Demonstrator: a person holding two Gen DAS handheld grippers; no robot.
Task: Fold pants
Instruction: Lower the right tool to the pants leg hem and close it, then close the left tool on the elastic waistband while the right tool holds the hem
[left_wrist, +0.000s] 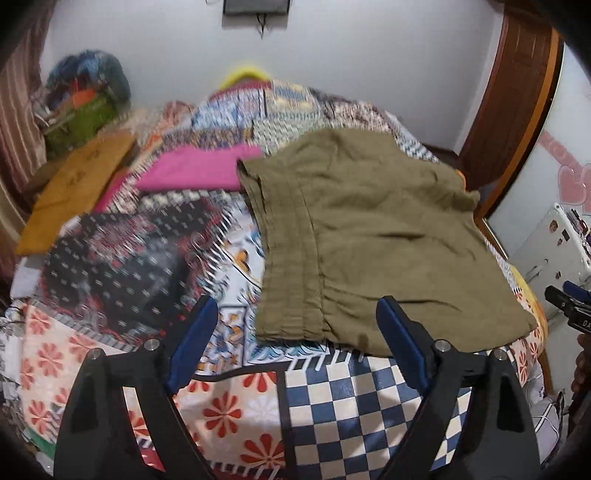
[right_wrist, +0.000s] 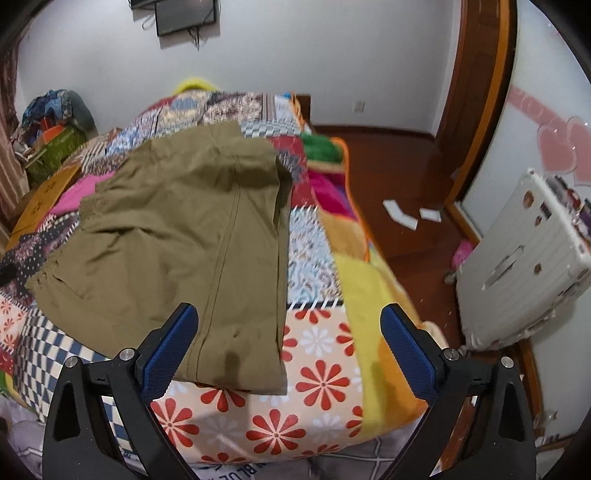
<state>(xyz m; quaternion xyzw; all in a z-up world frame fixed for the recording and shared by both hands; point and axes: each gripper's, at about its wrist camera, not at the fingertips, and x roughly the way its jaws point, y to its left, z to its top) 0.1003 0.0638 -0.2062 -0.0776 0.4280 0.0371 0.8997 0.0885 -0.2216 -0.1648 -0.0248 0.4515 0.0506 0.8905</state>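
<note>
pants: olive-green pants (left_wrist: 373, 236), folded into a rough rectangle, lying flat on the patchwork quilt (left_wrist: 332, 413) toward the bed's right side; waistband edge faces left, near hem edge faces the person
left gripper: left gripper (left_wrist: 297, 343) jaws spread wide, nothing between the pads, hovering over the pants' near-left corner, not touching cloth
right gripper: right gripper (right_wrist: 290, 347) released, jaws wide, above the pants' near-right corner; blue pads clear of the fabric
bed clutter: pink cloth (left_wrist: 199, 170) just beyond the pants' left edge; mustard-yellow cloth (left_wrist: 74, 192) farther left
floor: white suitcase (right_wrist: 524, 258) standing beside the bed, well apart from the pants
wall: dark screen (right_wrist: 184, 16) mounted up high
</note>
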